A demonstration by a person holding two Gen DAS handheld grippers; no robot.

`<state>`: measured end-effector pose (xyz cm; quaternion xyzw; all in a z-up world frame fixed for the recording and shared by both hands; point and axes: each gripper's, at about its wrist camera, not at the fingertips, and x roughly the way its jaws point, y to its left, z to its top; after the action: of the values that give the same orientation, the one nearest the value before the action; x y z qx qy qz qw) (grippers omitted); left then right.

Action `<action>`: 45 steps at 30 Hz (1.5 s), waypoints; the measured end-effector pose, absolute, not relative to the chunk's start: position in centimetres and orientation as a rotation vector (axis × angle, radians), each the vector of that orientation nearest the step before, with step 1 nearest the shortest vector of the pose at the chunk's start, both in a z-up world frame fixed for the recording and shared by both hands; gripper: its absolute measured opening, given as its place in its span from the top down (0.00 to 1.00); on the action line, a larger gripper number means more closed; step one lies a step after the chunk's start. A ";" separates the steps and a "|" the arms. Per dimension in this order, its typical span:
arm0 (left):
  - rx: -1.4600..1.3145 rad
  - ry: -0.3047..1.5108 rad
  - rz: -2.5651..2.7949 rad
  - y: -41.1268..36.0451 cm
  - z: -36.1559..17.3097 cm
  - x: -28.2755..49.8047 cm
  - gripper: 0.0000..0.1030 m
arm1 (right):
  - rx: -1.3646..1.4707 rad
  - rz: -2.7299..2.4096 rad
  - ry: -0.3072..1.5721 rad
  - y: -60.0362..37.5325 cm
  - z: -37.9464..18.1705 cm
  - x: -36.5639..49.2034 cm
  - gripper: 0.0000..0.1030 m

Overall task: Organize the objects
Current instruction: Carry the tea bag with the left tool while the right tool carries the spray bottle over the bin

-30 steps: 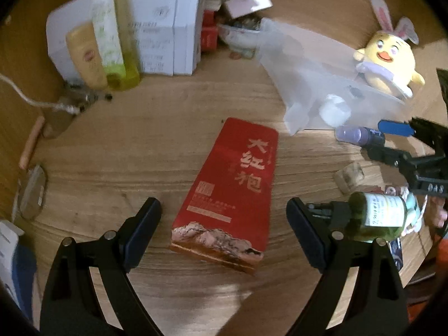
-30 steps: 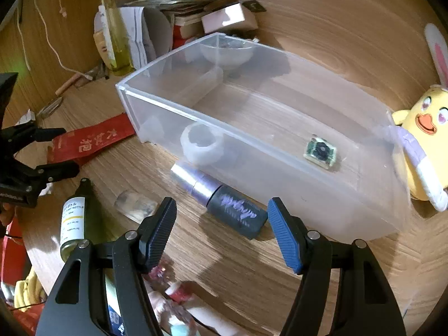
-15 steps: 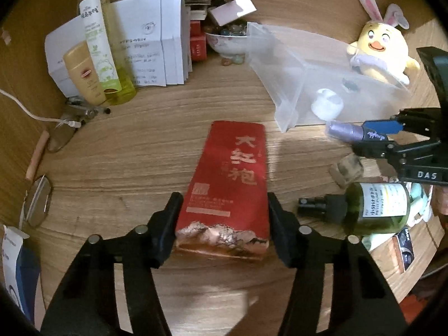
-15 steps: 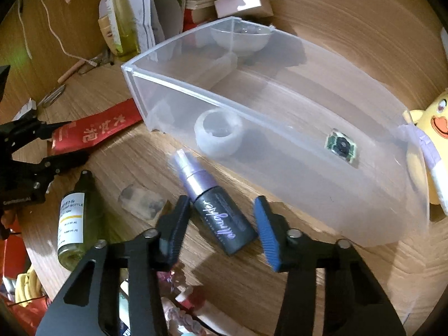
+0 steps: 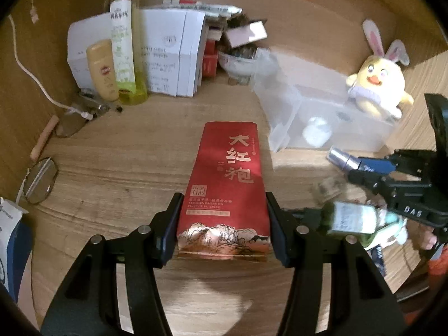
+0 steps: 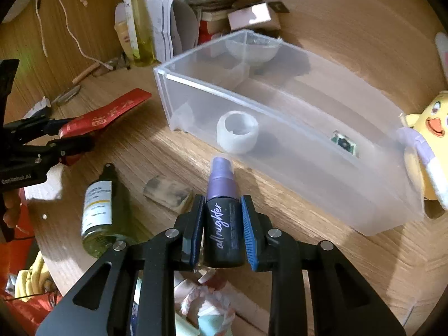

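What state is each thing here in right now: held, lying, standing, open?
red packet: gripped by the left gripper.
purple spray bottle: between the right gripper jaws, which are closing.
clear bin: open-topped, nearly empty.
green bottle: lying on its side.
plush chick: upright beside the bin.

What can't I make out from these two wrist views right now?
- Small dark square item in the clear plastic bin: right wrist view, blurred through the frosted wall.
- Green glass bottle label: left wrist view, motion-blurred.
- Crumpled pink and teal clutter: right wrist view, hidden behind the right gripper.
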<state>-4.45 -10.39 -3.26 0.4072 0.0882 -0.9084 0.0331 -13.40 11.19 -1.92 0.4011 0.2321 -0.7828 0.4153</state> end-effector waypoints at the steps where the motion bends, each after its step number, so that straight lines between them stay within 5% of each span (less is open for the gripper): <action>1: 1.236 0.273 -2.804 -10.2 -2.8 -4.3 0.46 | 0.999 -1.969 0.576 11.3 -1.6 -13.2 0.77; 22: 1.015 0.200 -2.964 -6.1 3.8 -4.9 0.46 | 0.825 -2.070 0.407 14.5 4.6 -11.3 0.77; 45: 0.978 0.136 -3.034 -3.0 6.8 -12.0 0.46 | 0.791 -2.241 0.303 16.3 6.9 -19.2 0.77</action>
<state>-12.03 -2.96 6.80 0.3063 0.0425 -0.9507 -0.0243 -19.16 16.33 6.92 0.3075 0.1177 -0.8710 0.3645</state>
